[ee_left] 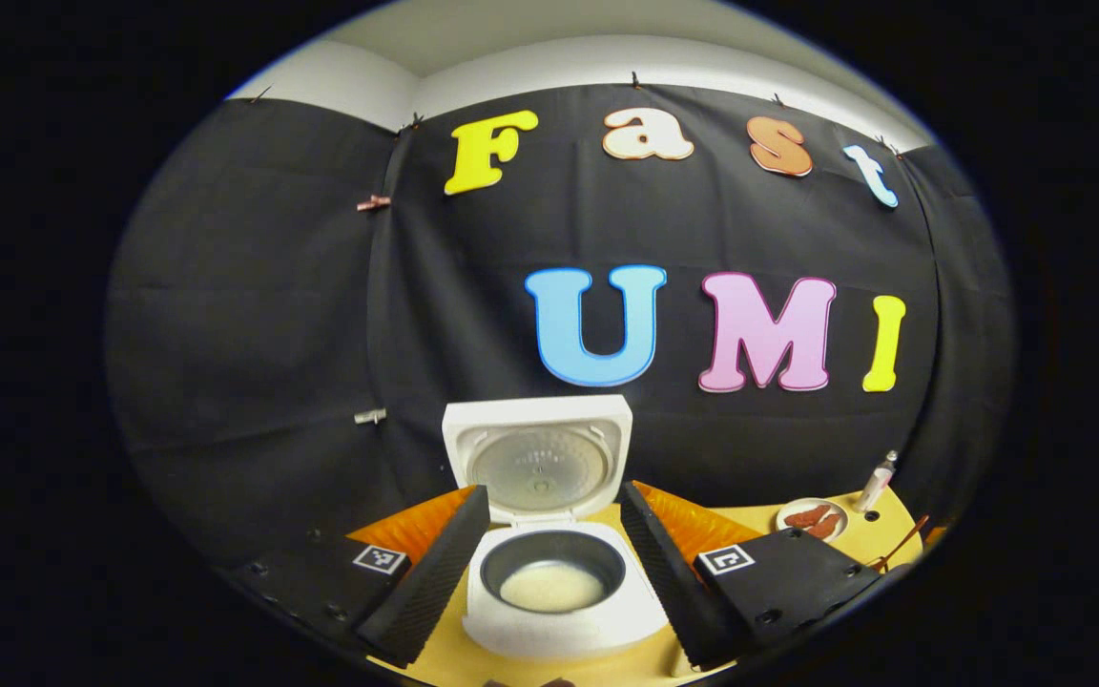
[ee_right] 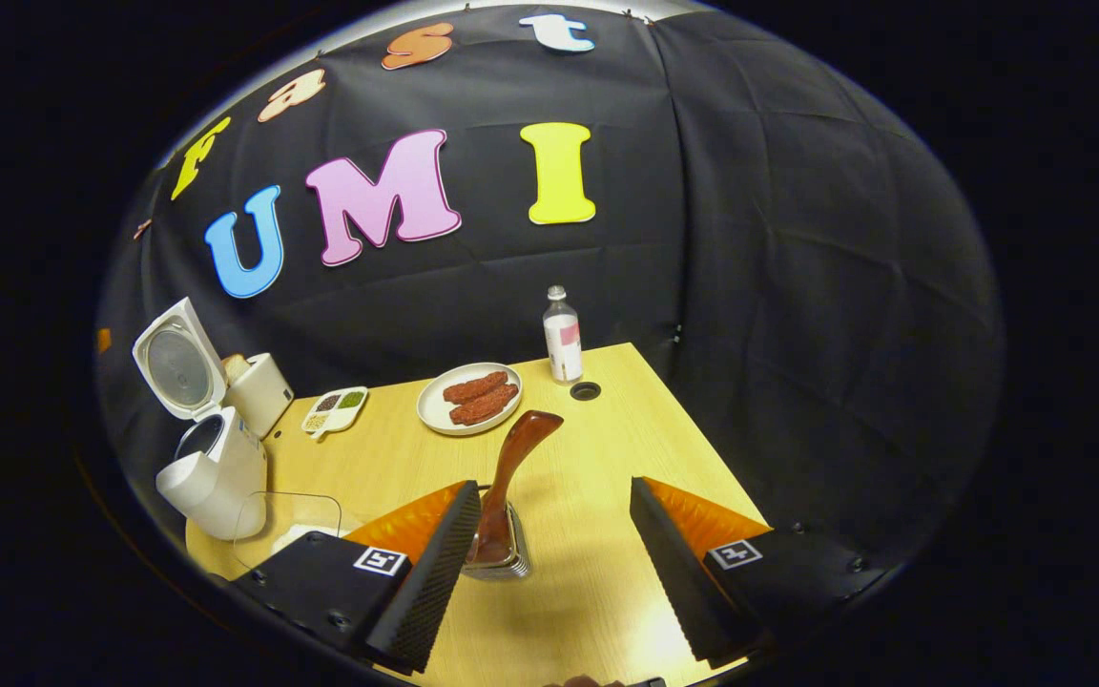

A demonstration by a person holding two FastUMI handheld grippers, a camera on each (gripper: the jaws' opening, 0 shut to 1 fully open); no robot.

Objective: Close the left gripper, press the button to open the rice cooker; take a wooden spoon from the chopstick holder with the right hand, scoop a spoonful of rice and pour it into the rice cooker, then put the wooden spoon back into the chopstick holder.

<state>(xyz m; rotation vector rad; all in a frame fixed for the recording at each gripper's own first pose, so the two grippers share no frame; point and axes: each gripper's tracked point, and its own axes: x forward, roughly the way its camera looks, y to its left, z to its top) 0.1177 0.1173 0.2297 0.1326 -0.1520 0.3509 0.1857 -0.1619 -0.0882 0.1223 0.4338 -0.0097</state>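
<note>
Rice cooker [ee_left: 554,563] stood on the yellow table [ee_right: 607,429] with its lid [ee_left: 538,458] up and pale rice in the pot, framed between the widely parted fingers of the empty left gripper [ee_left: 549,572]. Right gripper [ee_right: 549,572] was likewise spread wide and held nothing. Wooden spoon [ee_right: 516,468] stood tilted in the chopstick holder [ee_right: 502,553], just beside that gripper's left finger [ee_right: 430,582].

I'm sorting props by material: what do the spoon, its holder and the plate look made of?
Spoon: dark reddish-brown wood, apparently glossy; highlights run along the handle.
Holder: looks like metal, since its wall is silvery and reflective, though shiny plastic is possible.
Plate: white and smooth with a soft sheen, likely ceramic or melamine; the look leaves it open.
</note>
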